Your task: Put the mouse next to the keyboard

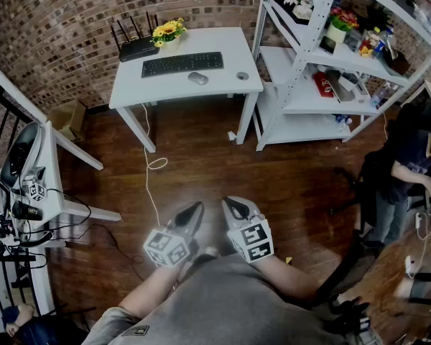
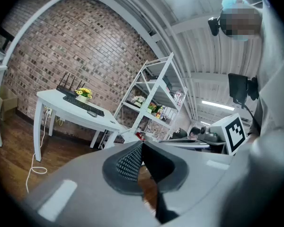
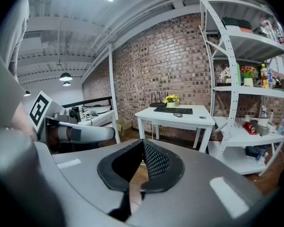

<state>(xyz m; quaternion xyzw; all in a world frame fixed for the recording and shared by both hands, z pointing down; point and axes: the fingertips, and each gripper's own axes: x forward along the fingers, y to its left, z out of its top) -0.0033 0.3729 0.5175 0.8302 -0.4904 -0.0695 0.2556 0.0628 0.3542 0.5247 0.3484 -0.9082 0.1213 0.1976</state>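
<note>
**Table far off, grippers up close**

A white table (image 1: 165, 88) stands at the top middle by a brick wall (image 1: 57, 20). On it lie a black keyboard (image 1: 182, 64), a grey mouse (image 1: 197, 78) just below the keyboard's right end, and yellow flowers (image 1: 167, 31). The left gripper (image 1: 194, 211) and right gripper (image 1: 233, 207) sit side by side at the bottom middle.

This looks like an office or work room. A brick wall (image 1: 57, 20) runs along the top of the head view, and the floor (image 1: 201, 171) is dark wood. At the top middle, a white desk (image 1: 129, 85) holds a keyboard (image 1: 182, 63), a mouse (image 1: 197, 78), a router (image 1: 137, 47) and yellow flowers (image 1: 168, 30). White metal shelves (image 1: 302, 99) at the upper right are full of small things. A person (image 1: 406, 171) sits working at the right edge.
</note>
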